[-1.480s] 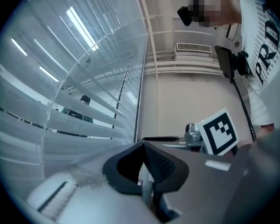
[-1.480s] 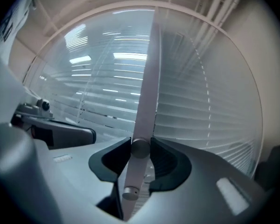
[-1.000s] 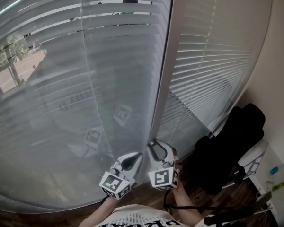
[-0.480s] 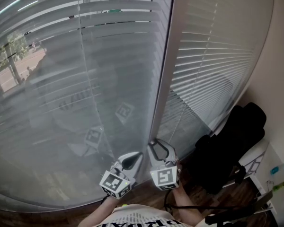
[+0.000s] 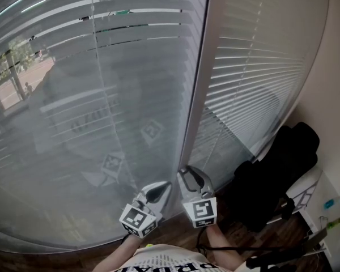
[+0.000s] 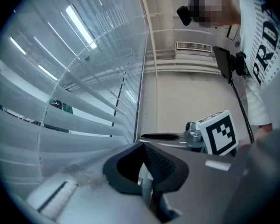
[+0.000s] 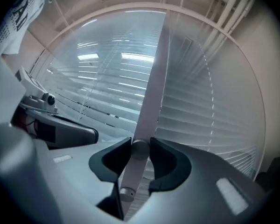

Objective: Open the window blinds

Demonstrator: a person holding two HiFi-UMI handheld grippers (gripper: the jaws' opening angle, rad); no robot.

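Two window blinds (image 5: 102,106); one tilt wand (image 7: 138,169); one black bundle (image 5: 272,180). Two grippers: one left gripper (image 5: 158,190); one right gripper (image 5: 188,177).

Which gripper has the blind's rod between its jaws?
The right gripper: its jaws are closed on the pale rod. The left gripper has its jaws together, with no rod in them.
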